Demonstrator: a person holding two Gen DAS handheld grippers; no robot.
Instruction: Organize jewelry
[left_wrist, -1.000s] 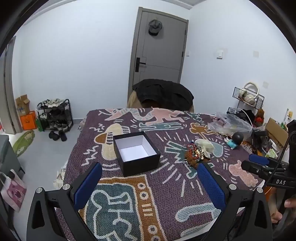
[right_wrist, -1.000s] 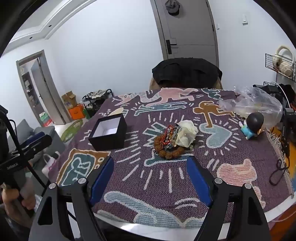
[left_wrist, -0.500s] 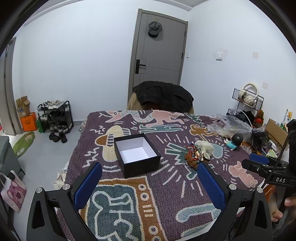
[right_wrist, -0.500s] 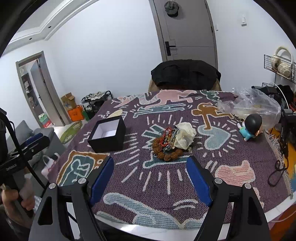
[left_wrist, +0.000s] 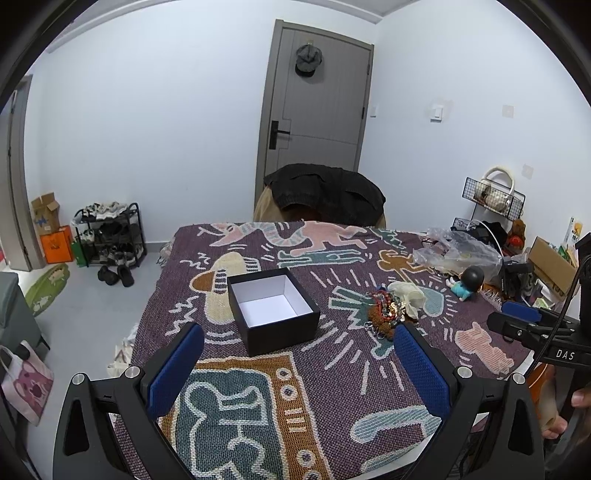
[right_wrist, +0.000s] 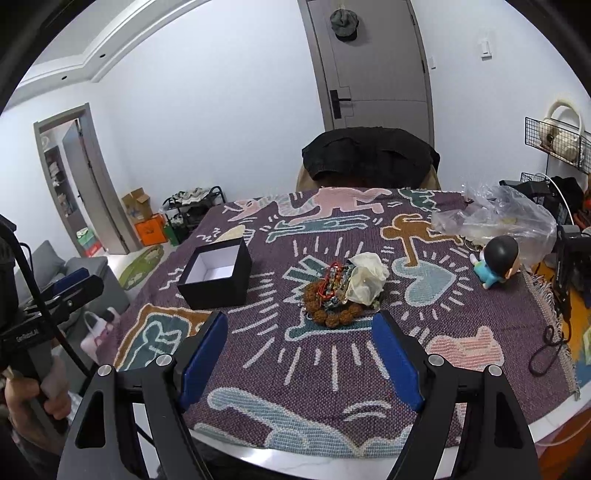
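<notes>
Both claws, left claw (left_wrist: 299, 334) and right claw (right_wrist: 301, 325), gape wide and empty, angled downward.

Your table (right_wrist: 295, 459) has a patterned woven blanket (right_wrist: 332, 369) on it, carrying an open black box (right_wrist: 216, 273), bead pile (right_wrist: 332, 295), doll (right_wrist: 496, 260), plastic bag (right_wrist: 506, 214).

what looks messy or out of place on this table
The jewelry lies in one tangled heap on the patterned cloth, partly under a crumpled cream pouch, while the open black box beside it is empty. Nothing looks spilled or broken.
</notes>
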